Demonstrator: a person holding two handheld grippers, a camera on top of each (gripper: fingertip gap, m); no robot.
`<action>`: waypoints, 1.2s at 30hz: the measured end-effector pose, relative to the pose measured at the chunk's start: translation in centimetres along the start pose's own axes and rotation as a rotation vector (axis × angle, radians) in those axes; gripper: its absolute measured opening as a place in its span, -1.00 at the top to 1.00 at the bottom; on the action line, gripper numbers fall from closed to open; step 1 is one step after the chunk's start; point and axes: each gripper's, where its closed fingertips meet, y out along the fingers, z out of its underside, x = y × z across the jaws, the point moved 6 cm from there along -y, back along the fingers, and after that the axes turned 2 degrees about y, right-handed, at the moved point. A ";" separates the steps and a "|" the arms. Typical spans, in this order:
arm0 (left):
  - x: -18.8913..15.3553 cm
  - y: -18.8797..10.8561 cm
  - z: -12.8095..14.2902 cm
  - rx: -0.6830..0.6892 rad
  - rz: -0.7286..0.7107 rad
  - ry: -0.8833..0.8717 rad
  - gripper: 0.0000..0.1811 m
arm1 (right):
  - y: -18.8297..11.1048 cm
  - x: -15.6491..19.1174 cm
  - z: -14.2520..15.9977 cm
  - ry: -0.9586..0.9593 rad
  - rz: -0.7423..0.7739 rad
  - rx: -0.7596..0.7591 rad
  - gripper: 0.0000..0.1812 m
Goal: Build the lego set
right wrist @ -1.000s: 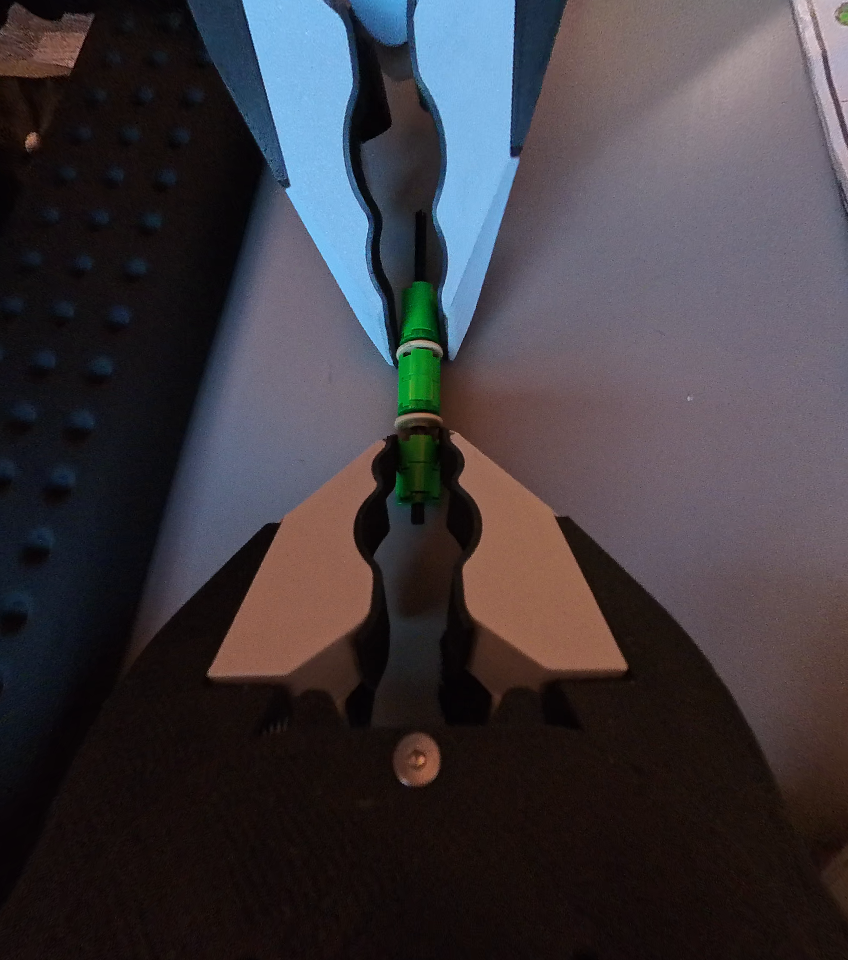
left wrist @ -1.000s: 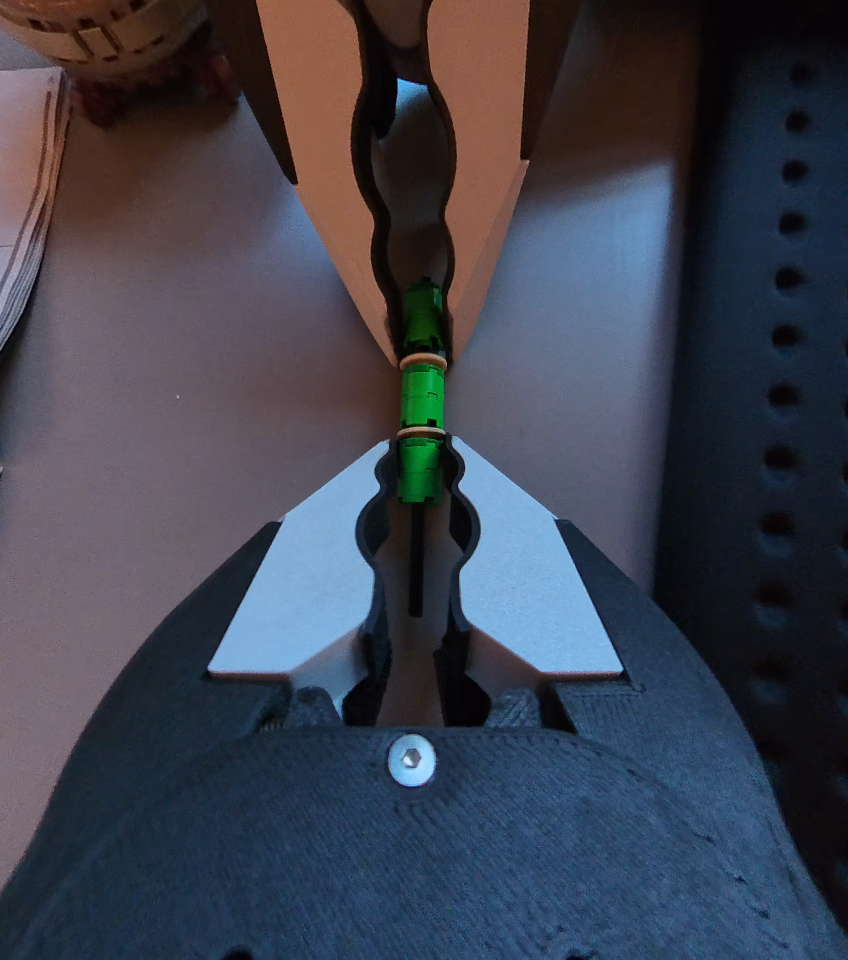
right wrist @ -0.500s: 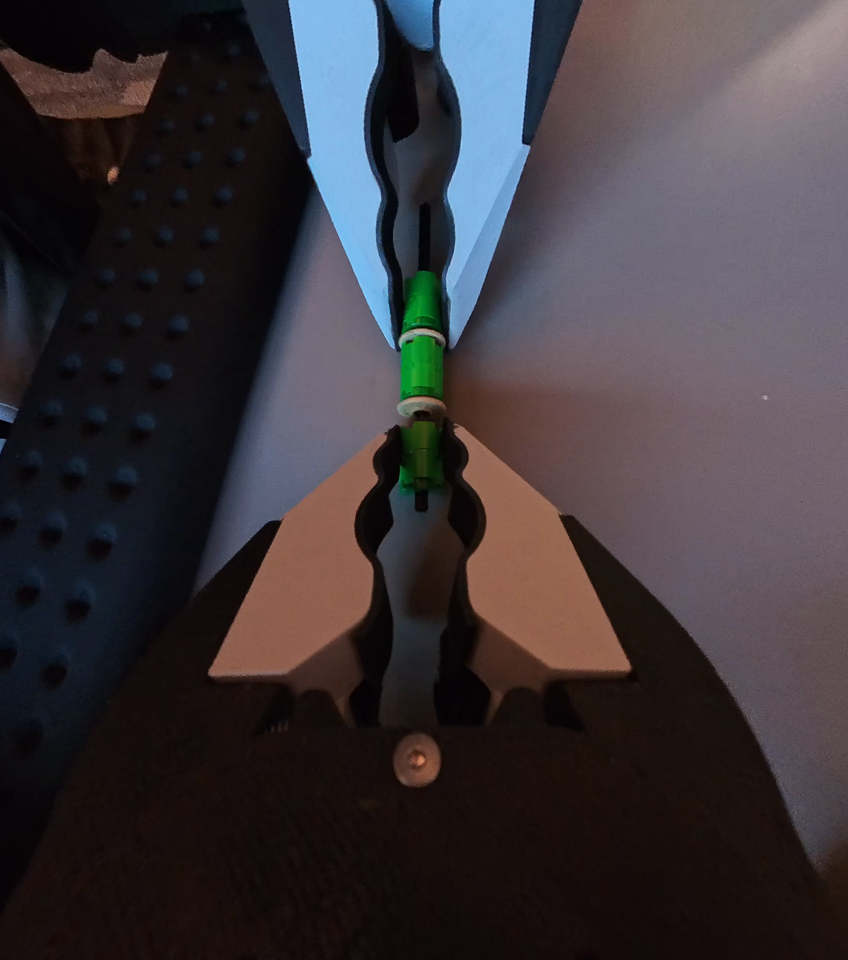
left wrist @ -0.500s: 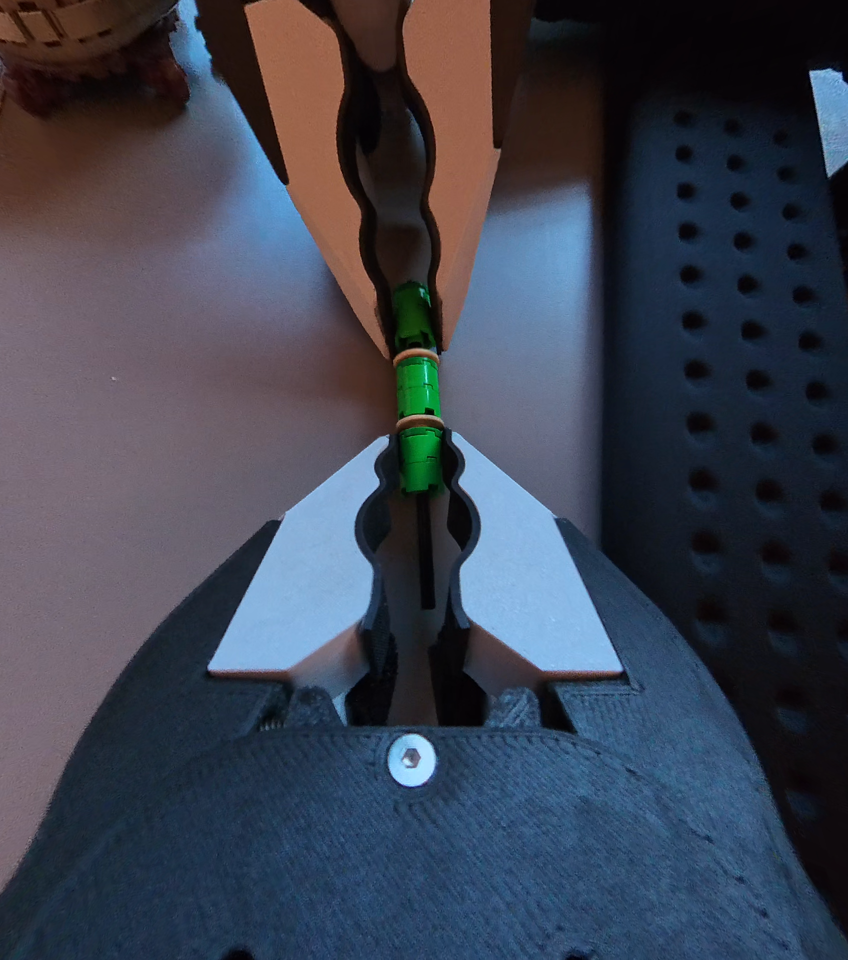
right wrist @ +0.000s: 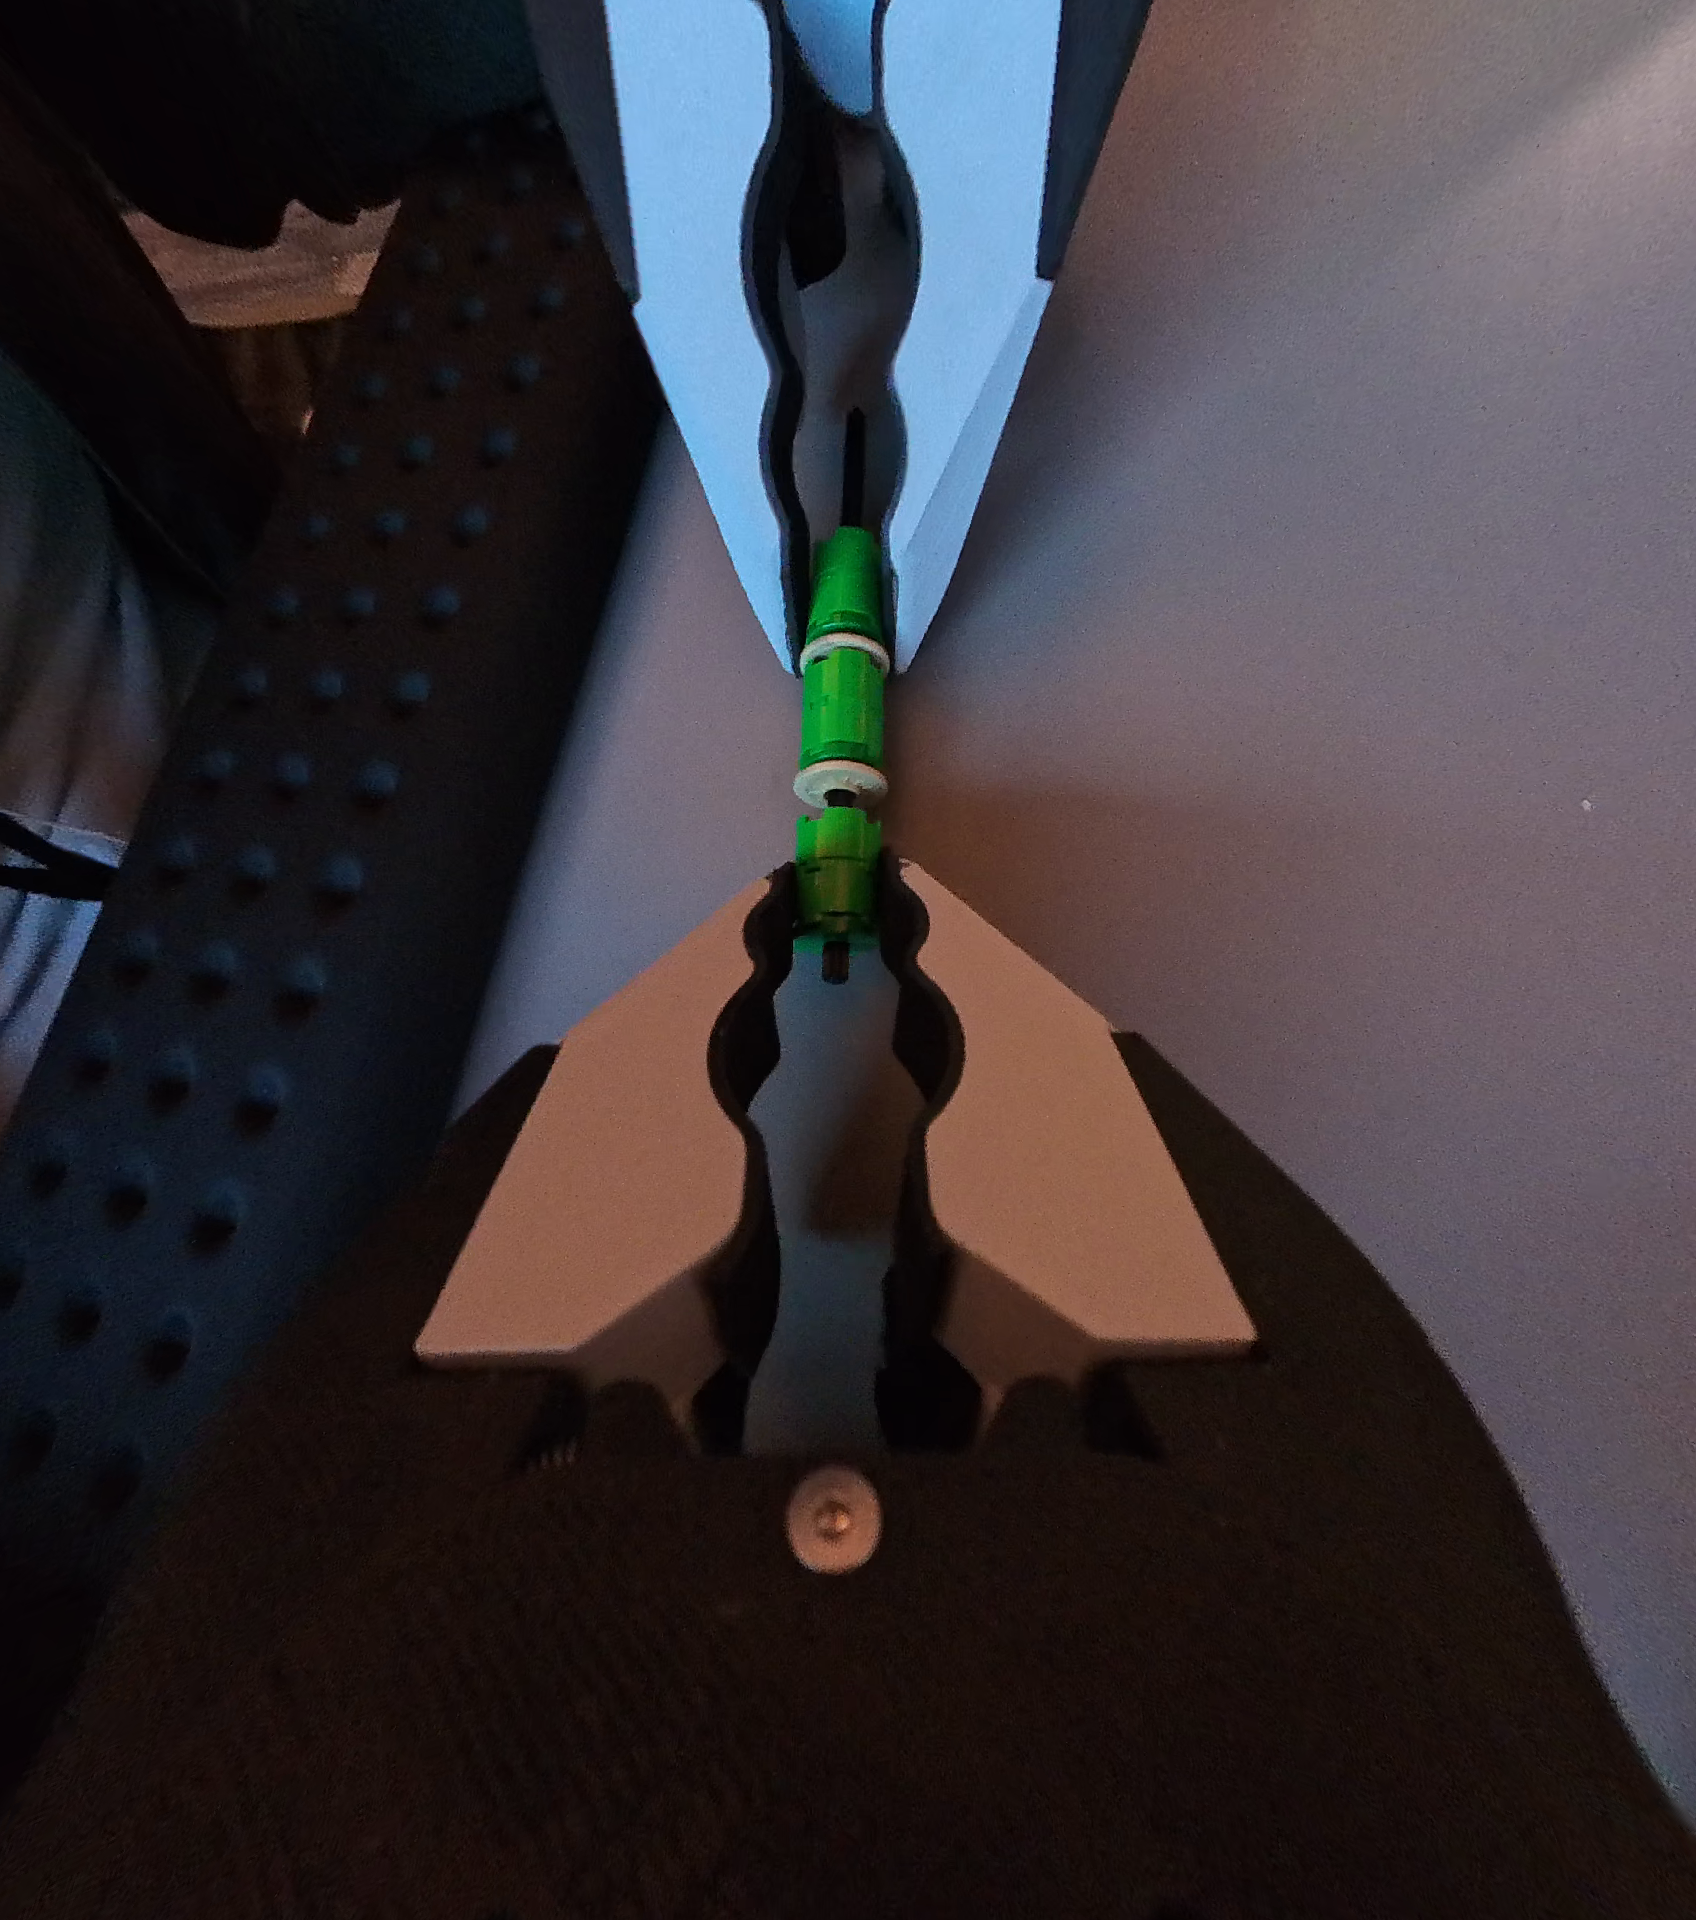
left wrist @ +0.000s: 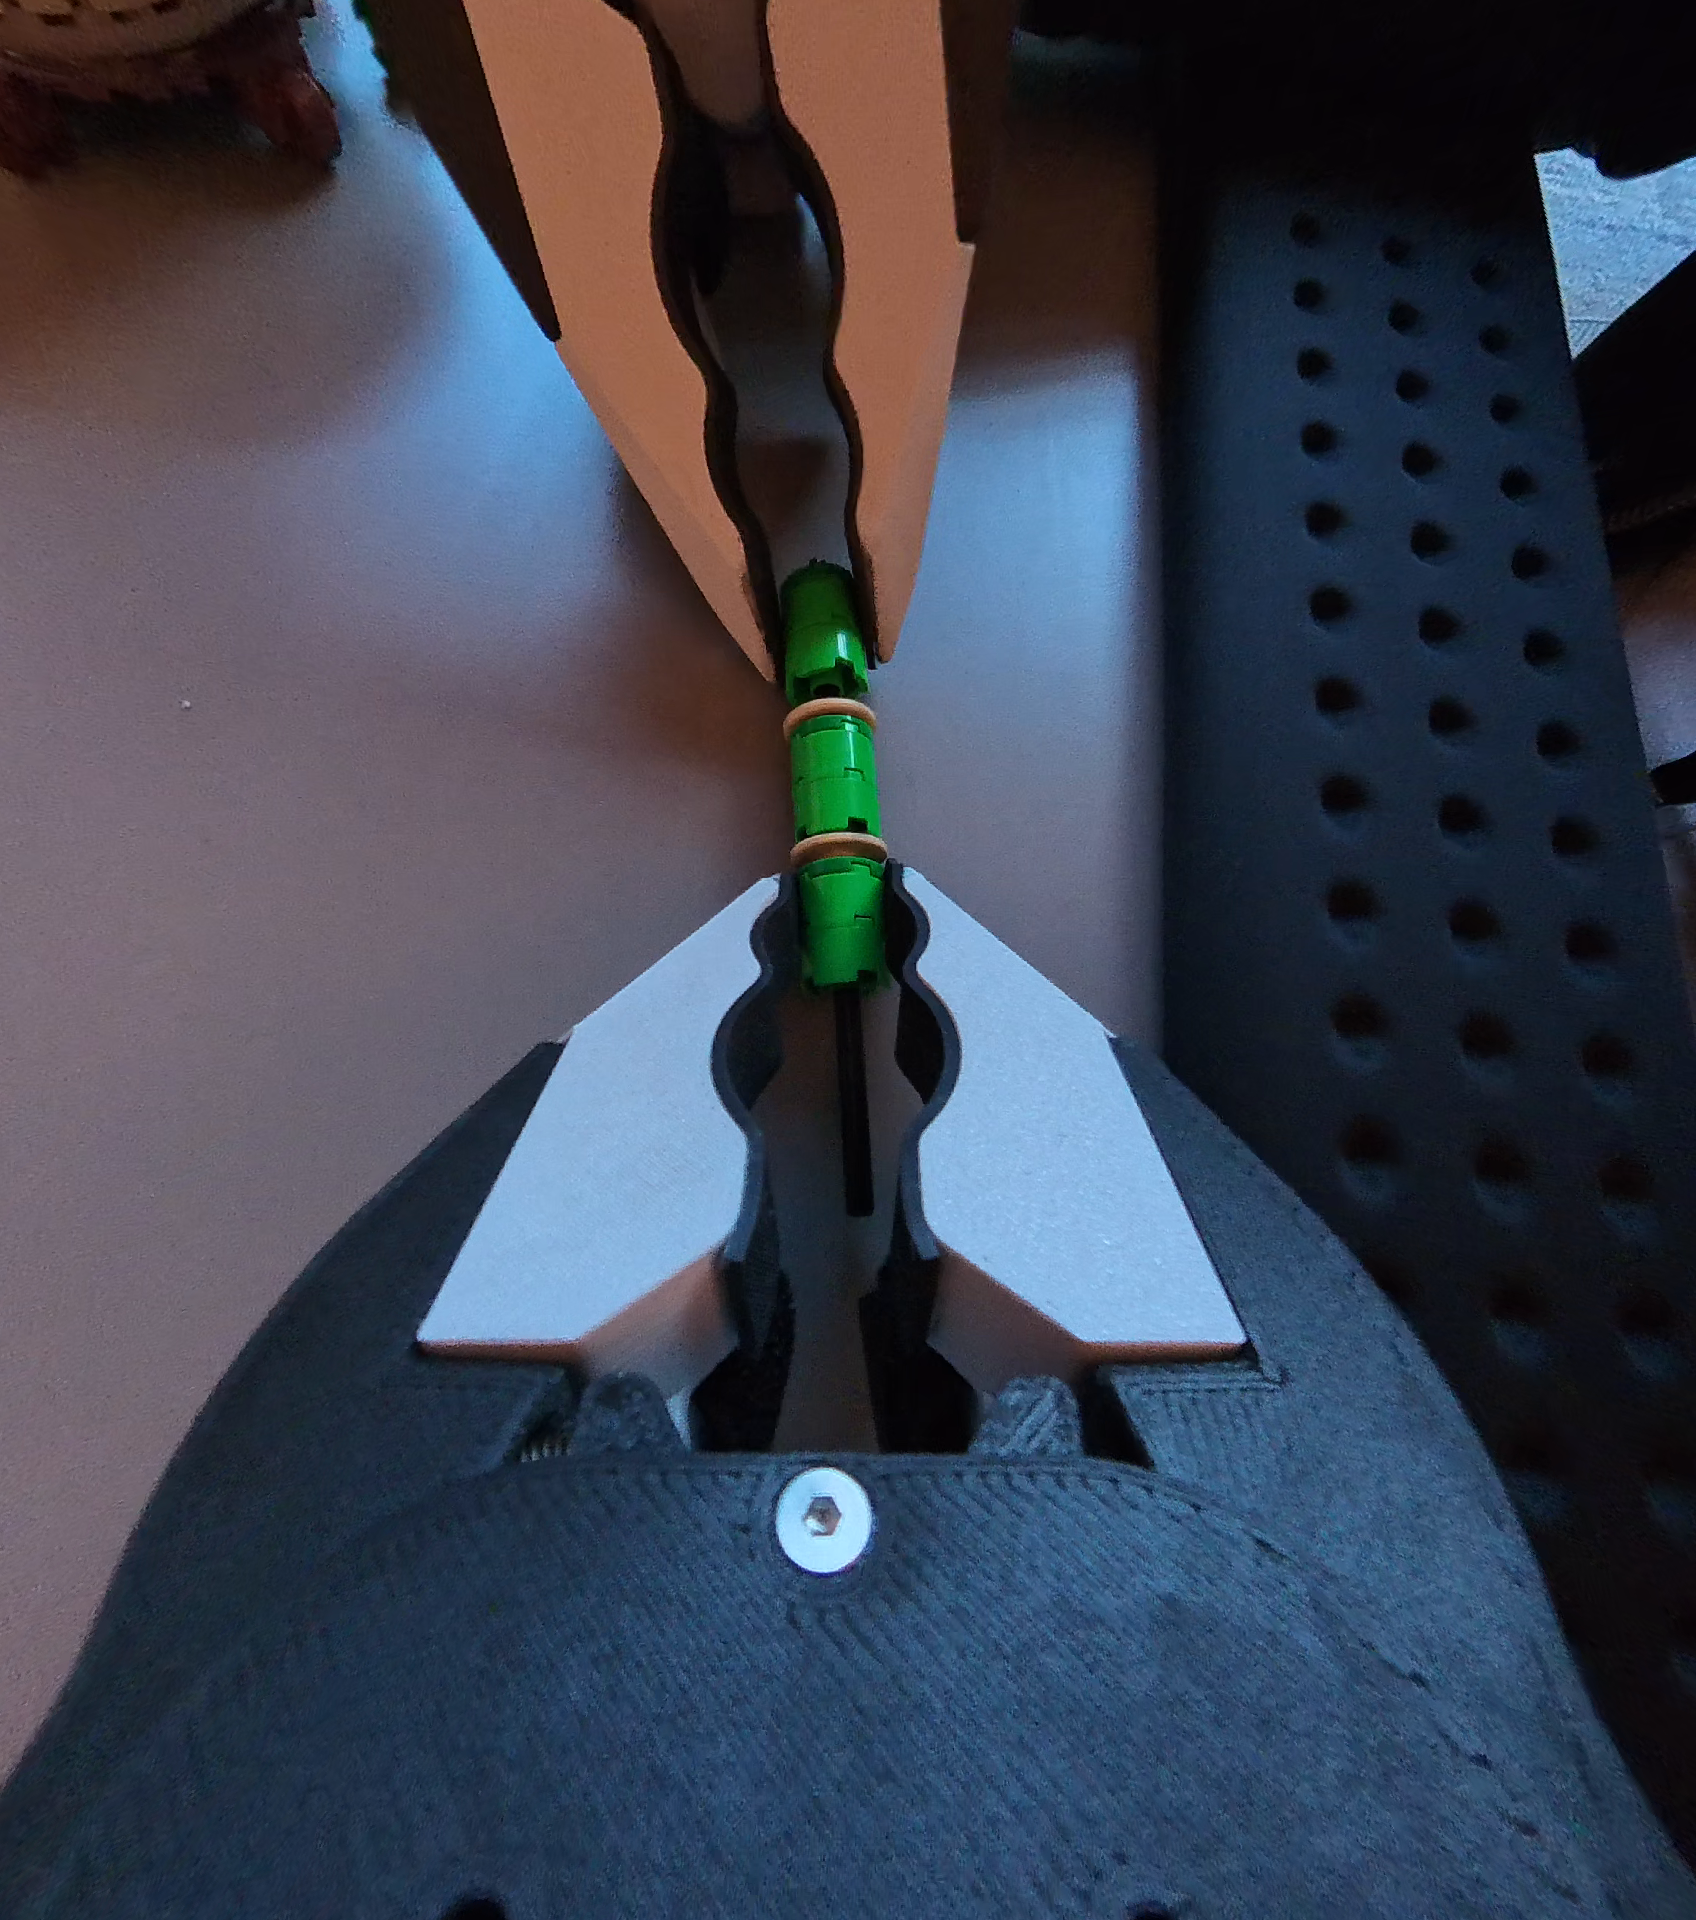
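1. Your left gripper (left wrist: 839, 904), with pale flat fingers on a dark ridged plastic body, is squeezed tight on one end of the green lego rod (left wrist: 831, 790). That rod is a row of small bright green round pieces on a thin black stick.
2. Your right gripper (right wrist: 839, 894) is squeezed tight on the other end of the same rod (right wrist: 842, 727).
3. The two grippers point at each other, tip to tip, and the rod hangs between them in the air above the plain pale table (left wrist: 304, 675).
4. Two thin cream rings (left wrist: 836, 850) sit on the rod, one at each end of the middle green piece.
5. In the left wrist view the black stick (left wrist: 854, 1101) pokes out of the last green piece and runs back between your left fingers.
6. In the right wrist view the green piece in your right gripper sits a little apart from the nearer cream ring. A bit of black stick shows in that small gap.
7. A dark rubber mat with rows of round dots (left wrist: 1426, 727) lies along one edge of the table.
8. A tan and dark red lego model (left wrist: 127, 73) stands on the table at the far left corner of the left wrist view. You can see only its bottom part.
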 end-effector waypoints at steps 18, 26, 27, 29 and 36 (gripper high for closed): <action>0.2 0.3 -0.5 0.040 -0.050 0.033 0.83 | 1.2 0.9 -2.1 -0.102 0.273 0.276 0.84; 0.0 0.1 -0.3 0.034 -0.003 0.034 0.83 | 1.2 1.3 -1.8 -0.205 0.225 0.246 0.82; -0.2 0.1 -0.2 0.030 0.019 0.028 0.83 | 1.2 1.4 -1.7 -0.202 0.182 0.210 0.82; -0.4 -0.1 0.0 0.019 0.061 0.015 0.83 | 1.0 1.6 -1.3 -0.232 0.098 0.135 0.80; -0.3 -0.3 0.2 0.003 0.096 -0.013 0.83 | 1.4 1.4 -1.5 -0.148 0.037 0.099 0.81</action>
